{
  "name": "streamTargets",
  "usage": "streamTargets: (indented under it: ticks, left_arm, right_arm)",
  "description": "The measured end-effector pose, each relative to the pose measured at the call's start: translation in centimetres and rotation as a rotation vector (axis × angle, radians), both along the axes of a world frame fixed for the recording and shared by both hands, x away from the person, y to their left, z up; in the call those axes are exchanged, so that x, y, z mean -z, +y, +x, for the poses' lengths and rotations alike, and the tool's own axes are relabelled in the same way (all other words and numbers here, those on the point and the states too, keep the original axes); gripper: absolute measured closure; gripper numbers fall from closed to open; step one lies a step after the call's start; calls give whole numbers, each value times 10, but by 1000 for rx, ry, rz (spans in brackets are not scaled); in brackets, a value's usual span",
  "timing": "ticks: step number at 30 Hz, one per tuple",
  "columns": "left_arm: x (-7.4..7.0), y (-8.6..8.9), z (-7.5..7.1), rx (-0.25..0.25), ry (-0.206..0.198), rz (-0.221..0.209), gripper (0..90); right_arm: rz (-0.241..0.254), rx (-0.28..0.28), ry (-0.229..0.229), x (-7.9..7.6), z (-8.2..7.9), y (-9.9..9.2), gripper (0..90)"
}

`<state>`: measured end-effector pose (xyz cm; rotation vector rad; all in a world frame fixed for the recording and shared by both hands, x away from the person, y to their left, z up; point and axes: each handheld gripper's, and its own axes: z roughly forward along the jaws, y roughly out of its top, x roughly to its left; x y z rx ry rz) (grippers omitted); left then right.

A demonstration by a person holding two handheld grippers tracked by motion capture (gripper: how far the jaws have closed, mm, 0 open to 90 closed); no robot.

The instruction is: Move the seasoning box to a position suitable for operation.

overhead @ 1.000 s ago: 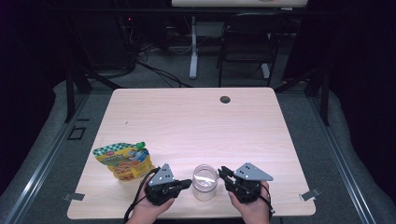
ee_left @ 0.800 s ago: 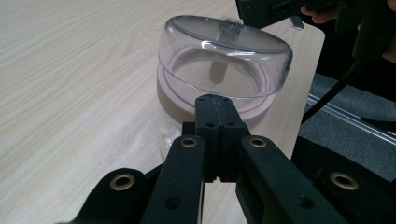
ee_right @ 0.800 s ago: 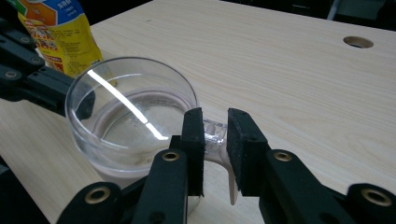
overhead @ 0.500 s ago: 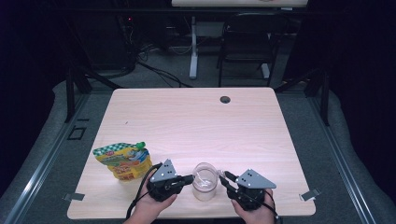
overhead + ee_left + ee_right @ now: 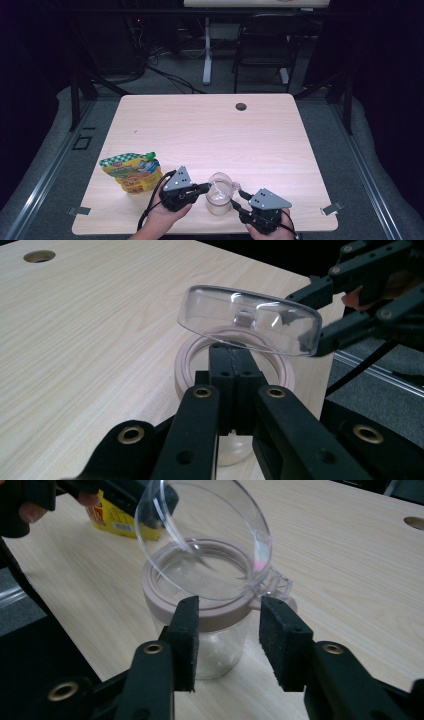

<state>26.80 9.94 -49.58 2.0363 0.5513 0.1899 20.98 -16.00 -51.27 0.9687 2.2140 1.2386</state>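
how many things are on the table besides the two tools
2: a clear jar with its hinged lid tipped open, near the front edge between the tools, and a yellow food pouch to its left.

Left gripper (image 5: 235, 390): jaws closed together, tips at the near rim of the pink-collared jar (image 5: 200, 362). Clear hinged lid (image 5: 250, 320) tilted open above the collar. Right gripper (image 5: 370, 295) beyond the lid, at the desk (image 5: 85, 330) edge.
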Motion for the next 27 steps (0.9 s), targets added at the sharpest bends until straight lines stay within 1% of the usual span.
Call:
streamTargets:
  ticks: [2,5,7,8,9,13,16,21,24,25,27]
  left_arm:
    - [0,0,0,1,0,1,900]
    - [0,0,0,1,0,3,900]
    - [1,1,0,-1,4,10,900]
    - [2,0,0,-2,4,2,900]
    - [3,0,0,-1,9,4,900]
    - [9,0,0,1,22,17,900]
    - [11,-1,0,1,26,27,900]
    - [14,0,-1,0,21,38,900]
    - [15,1,-1,0,28,23,900]
    - [15,1,-1,0,29,21,900]
    - [15,1,-1,0,29,20,900]
  right_arm:
    - [-25,3,-13,2,-1,5,555]
    - [-49,19,-40,4,-2,11,517]
    - [-44,24,-50,5,-2,13,515]
    - [-44,31,-59,5,-2,14,514]
    - [-44,36,-66,5,-1,15,513]
    - [-34,35,-62,4,0,14,513]
    - [-36,34,-66,4,-1,14,512]
    - [-34,29,-76,4,-1,15,512]
    - [-33,27,-81,4,-1,15,512]
    - [-38,29,-83,4,-1,15,511]
    - [-33,29,-88,4,-1,15,510]
